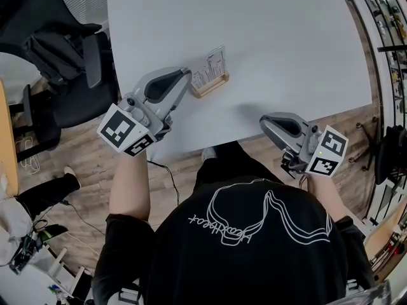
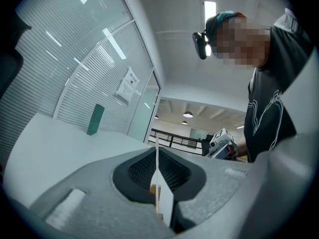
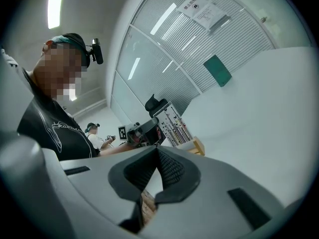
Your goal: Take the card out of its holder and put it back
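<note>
While the card [image 1: 210, 67] stands in its holder [image 1: 215, 85] on the table [image 1: 286, 37] | L gripper [image 1: 187, 76] clamped on card's edge, prob. to lift it out | R gripper [image 1: 264, 121] shut, empty, parked at table edge, out of the way

Bright, even ceiling light [image 2: 210, 11] (soft shadows); gripper views bulge, dark-cornered.
</note>
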A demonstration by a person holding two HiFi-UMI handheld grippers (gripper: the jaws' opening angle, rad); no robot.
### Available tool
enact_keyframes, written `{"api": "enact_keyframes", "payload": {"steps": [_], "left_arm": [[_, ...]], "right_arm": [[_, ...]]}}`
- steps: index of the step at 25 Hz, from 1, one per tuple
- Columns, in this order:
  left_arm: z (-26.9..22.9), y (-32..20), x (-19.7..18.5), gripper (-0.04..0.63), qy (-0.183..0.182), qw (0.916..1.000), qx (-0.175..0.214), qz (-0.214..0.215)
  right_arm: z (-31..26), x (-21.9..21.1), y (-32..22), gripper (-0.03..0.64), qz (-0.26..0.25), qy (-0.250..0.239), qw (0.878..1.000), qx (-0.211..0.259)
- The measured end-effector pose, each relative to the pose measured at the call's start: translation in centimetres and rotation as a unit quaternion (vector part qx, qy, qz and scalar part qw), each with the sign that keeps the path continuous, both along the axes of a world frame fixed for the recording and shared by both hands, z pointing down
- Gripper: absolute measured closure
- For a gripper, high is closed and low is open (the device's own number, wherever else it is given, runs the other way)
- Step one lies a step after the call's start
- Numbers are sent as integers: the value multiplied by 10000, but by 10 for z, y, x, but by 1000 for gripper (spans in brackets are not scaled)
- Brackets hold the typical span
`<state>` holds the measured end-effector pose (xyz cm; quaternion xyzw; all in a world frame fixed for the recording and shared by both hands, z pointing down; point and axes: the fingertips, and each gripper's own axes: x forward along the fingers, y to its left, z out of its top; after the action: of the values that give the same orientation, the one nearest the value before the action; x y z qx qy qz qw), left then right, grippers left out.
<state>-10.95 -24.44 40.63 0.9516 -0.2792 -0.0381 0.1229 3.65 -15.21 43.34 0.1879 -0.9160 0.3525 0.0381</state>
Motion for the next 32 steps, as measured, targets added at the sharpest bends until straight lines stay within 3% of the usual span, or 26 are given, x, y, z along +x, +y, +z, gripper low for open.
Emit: {"api": "enact_keyframes", "payload": {"steps": [16,32], "left_arm": [[15,4,9,571,-396,9991,110,-83],[50,8,2,571,-515,9982,-242,-178]], "right_arm": [[4,-3,1,609,4,15,10000,-55],[13,-11,5,609,65,32,9999,-107]]}}
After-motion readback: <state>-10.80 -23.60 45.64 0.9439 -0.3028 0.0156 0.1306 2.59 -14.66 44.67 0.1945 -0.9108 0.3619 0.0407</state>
